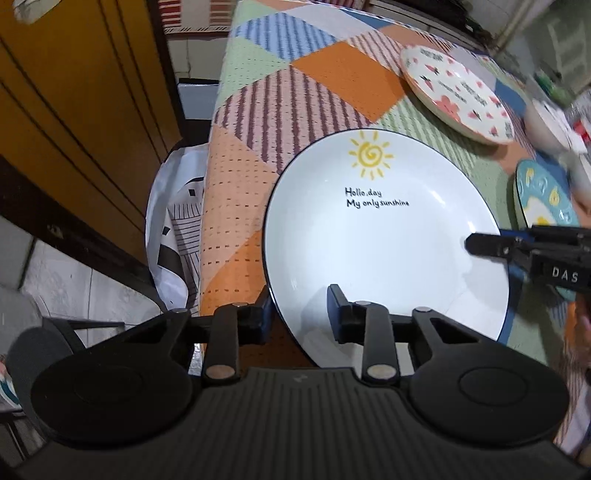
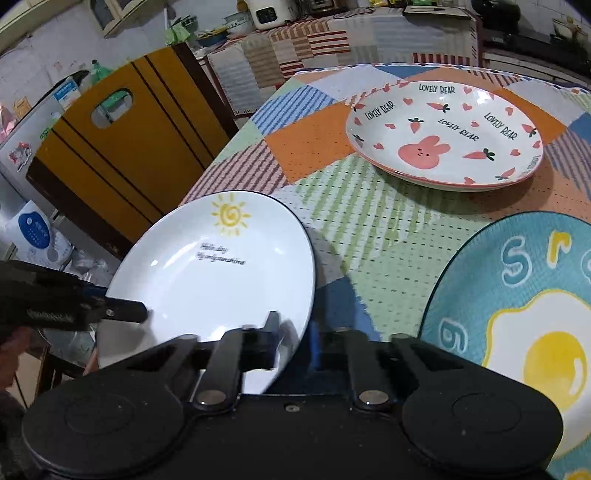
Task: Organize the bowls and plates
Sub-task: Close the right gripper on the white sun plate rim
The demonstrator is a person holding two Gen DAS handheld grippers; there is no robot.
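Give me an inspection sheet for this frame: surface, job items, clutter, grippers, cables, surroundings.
Surface: table under a patchwork cloth.
Job items: sun plate tilted at the table's near edge, rim between both grippers' fingers; rabbit plate flat farther back; egg plate flat to the right.
Clutter: blurred white items at the right edge of the left wrist view, kind unclear.
Grippers: left gripper straddles the sun plate's near rim; right gripper straddles its right rim; contact cannot be told.
Cables: nothing seen.
Surroundings: yellow cabinet, white bag beside the table, rice cooker on a back counter.
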